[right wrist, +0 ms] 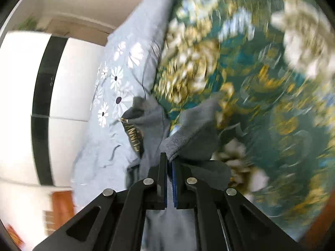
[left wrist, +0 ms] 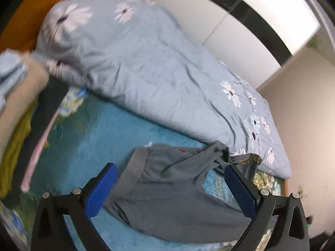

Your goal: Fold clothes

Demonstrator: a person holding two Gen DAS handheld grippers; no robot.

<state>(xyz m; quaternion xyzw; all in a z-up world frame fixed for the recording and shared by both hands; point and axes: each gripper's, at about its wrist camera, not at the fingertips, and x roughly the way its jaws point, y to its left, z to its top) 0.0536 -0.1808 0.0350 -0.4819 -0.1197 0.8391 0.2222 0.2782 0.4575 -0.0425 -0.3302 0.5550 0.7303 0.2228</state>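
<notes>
Nearest me, my right claw (right wrist: 170, 163) is clenched on an edge of the crumpled grey cotton garment (left wrist: 167, 179), the thick hemmed cloth bunching just beyond the blue pads. My left claw (left wrist: 170, 179) is released, its jaws spread wide with the garment lying between them on the teal floral plush blanket (left wrist: 108, 133) covering the bed. Beyond that lies the pale blue daisy-print duvet (left wrist: 146, 71), and to the left a stack of folded clothes (left wrist: 18, 96), though blur makes that uncertain. With only one corner pinched, I judge the garment could twist or drag onto the duvet, spoiling a flat fold.
</notes>
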